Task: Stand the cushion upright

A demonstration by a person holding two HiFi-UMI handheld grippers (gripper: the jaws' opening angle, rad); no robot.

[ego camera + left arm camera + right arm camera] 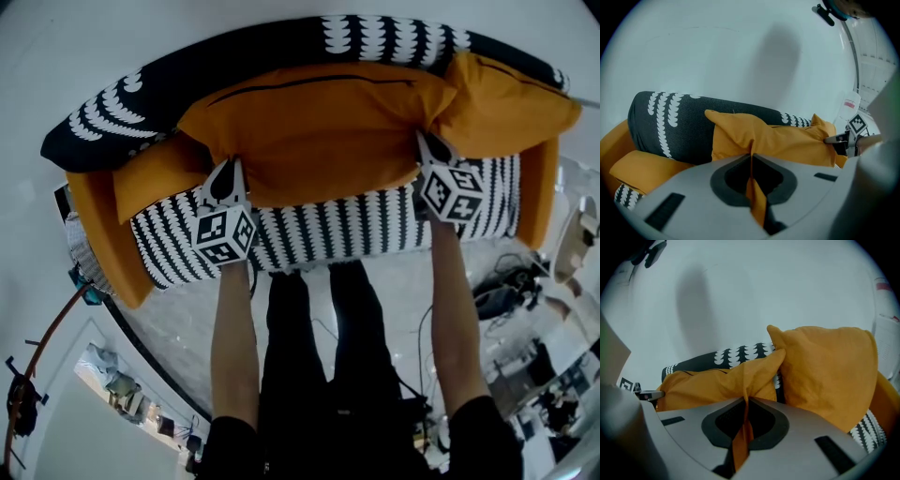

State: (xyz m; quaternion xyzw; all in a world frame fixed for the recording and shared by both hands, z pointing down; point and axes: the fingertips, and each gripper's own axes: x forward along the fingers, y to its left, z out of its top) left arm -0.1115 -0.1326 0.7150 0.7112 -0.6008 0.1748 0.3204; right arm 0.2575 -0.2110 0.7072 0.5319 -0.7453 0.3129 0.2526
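In the centre of the head view, the orange cushion (319, 127) leans on the black sofa back (187, 75). The left gripper (226, 176) and the right gripper (431, 150) are each closed, pinching its lower edge.

**Two grippers on one cushion**

The left hand-held gripper (225, 178) and the right hand-held gripper (429, 148) each meet the front edge of a long orange cushion (319, 131) lying along a black-and-white sofa (375, 230). A second orange cushion (511, 103) sits at its right end.
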